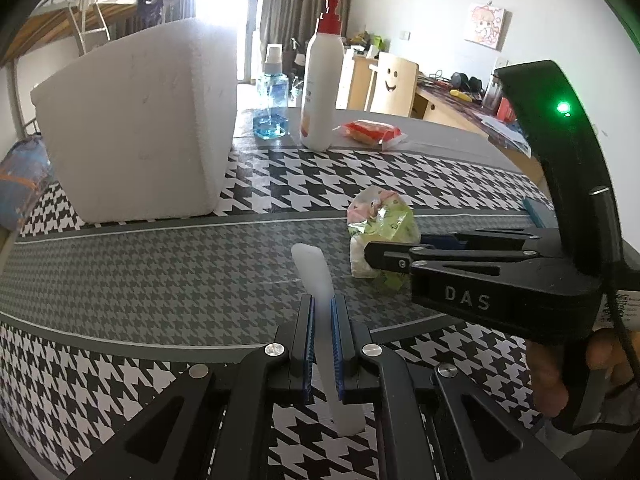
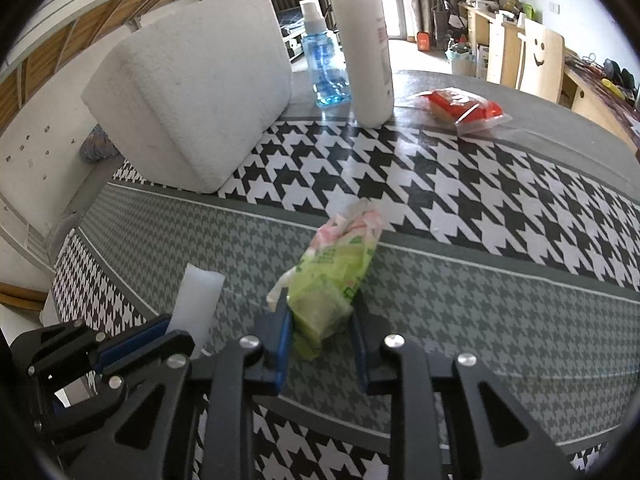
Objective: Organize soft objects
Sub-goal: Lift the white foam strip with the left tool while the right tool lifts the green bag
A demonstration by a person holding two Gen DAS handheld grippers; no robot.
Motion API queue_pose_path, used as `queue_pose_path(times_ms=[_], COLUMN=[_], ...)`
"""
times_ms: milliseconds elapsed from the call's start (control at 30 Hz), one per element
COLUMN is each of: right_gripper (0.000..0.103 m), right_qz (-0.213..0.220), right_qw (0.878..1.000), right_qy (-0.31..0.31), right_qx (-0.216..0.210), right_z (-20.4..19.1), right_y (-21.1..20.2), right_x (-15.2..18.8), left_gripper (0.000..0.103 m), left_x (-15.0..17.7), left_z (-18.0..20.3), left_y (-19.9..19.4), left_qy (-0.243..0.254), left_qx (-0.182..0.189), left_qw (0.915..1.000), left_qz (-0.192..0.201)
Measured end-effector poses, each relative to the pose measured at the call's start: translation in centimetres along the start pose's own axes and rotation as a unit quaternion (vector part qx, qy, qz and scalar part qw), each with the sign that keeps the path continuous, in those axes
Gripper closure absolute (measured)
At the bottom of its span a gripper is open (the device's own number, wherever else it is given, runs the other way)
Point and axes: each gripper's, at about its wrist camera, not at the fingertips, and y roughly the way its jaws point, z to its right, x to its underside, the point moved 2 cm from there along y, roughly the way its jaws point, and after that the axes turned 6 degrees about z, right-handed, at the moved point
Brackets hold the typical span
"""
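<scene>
My left gripper (image 1: 323, 308) is shut on a thin white foam strip (image 1: 312, 268), held just above the houndstooth table; the strip and the left gripper also show at lower left in the right wrist view (image 2: 196, 304). My right gripper (image 2: 320, 316) has its jaws around the near end of a green and pink soft packet (image 2: 340, 264) lying on the table, the pads touching its sides. In the left wrist view the right gripper (image 1: 384, 258) reaches in from the right onto the same packet (image 1: 380, 220). A red soft packet (image 1: 372, 131) lies at the back.
A large white foam box (image 1: 136, 120) stands at the left back, also in the right wrist view (image 2: 192, 96). A white pump bottle (image 1: 322, 76) and a blue spray bottle (image 1: 272, 96) stand behind it. The table's front edge is close below the grippers.
</scene>
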Motion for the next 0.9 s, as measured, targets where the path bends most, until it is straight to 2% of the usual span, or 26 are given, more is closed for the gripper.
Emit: queue_pose_path(times_ms=[900], right_gripper=[0.073], right_qz=[0.101], right_qw=[0.994], right_qy=[0.018], right_qx=[0.035], right_z=[-2.4], right_y=[-7.9], right_x=[1.9], left_gripper=[0.094], left_x=[-0.2], left_z=[-1.0], left_y=[-5.3], left_qy=[0.042], left_qx=[0.021], left_qw=[0.9973], left_qz=[0.056])
